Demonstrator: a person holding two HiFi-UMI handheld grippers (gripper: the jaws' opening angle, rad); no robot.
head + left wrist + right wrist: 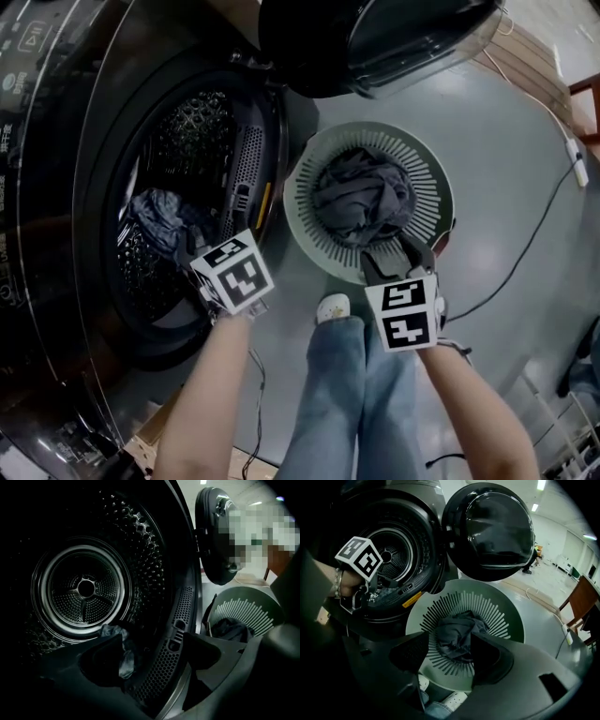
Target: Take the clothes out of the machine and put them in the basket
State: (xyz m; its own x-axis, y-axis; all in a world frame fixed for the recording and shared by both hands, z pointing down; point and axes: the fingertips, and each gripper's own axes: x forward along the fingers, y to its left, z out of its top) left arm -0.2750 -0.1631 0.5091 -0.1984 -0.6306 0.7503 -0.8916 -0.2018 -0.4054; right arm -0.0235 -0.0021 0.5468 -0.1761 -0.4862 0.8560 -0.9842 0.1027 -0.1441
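Blue-grey crumpled cloth (159, 211), frame left, low in perforated steel drum (202, 122): left gripper (199, 246), jaws apart and empty, risks thin pinch, cloth slipping. Right gripper (398, 255) likewise apart, empty.

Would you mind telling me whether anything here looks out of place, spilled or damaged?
Nothing stands out. The basket stands upright on the floor with the dark clothes inside it. The machine's door hangs open, and one garment lies in the drum.
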